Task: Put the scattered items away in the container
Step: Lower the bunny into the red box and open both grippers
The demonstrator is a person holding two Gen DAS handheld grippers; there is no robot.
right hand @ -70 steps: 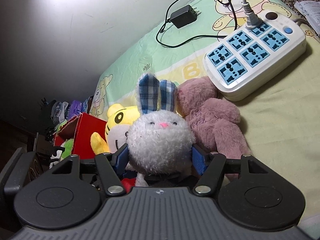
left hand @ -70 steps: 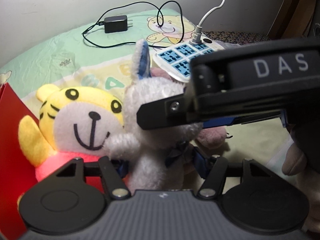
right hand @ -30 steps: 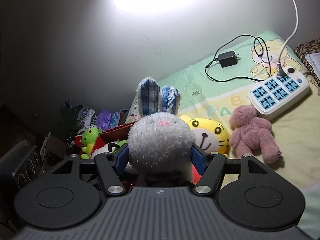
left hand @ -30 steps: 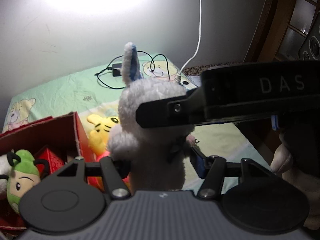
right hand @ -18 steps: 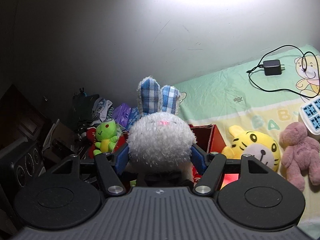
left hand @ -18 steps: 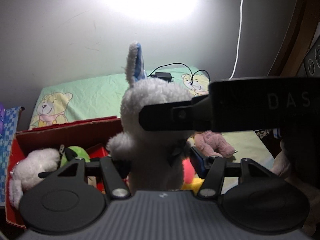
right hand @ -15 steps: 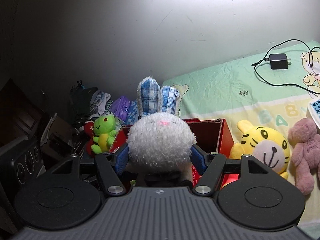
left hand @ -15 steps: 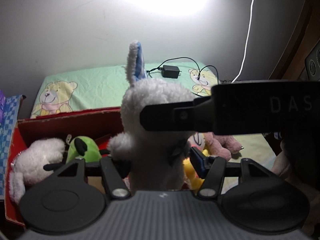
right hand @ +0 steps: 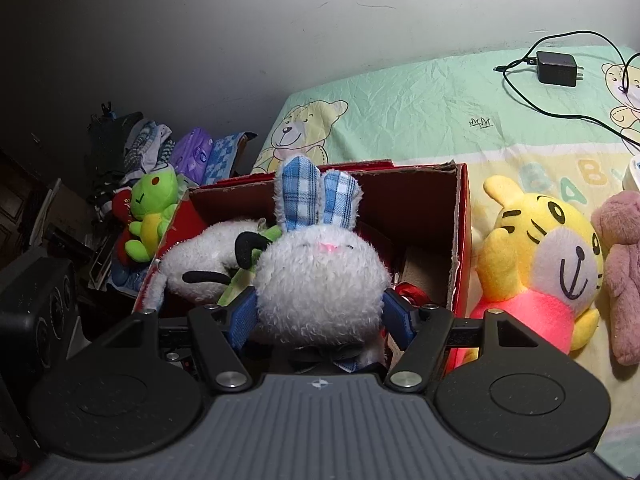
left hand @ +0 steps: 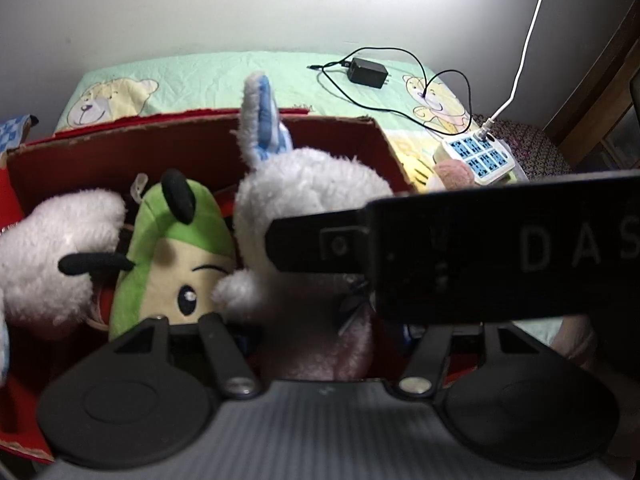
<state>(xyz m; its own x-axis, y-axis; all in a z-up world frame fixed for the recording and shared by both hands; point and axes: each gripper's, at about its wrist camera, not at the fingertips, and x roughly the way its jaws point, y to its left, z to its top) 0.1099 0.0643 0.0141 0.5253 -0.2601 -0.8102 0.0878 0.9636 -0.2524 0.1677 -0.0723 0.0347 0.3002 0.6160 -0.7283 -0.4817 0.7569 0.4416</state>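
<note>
Blue-padded right tongs [right hand: 320, 316] clamp the rabbit [right hand: 320, 276] by its head, over the red box [right hand: 460, 240] on the bed [right hand: 420, 120]; left tongs [left hand: 328, 332] sit around its body, grip unclear. Inside lie a white plush [right hand: 200, 256] and a green plush [left hand: 172, 248]. Tiger [right hand: 548, 260] rests just beside the box
</note>
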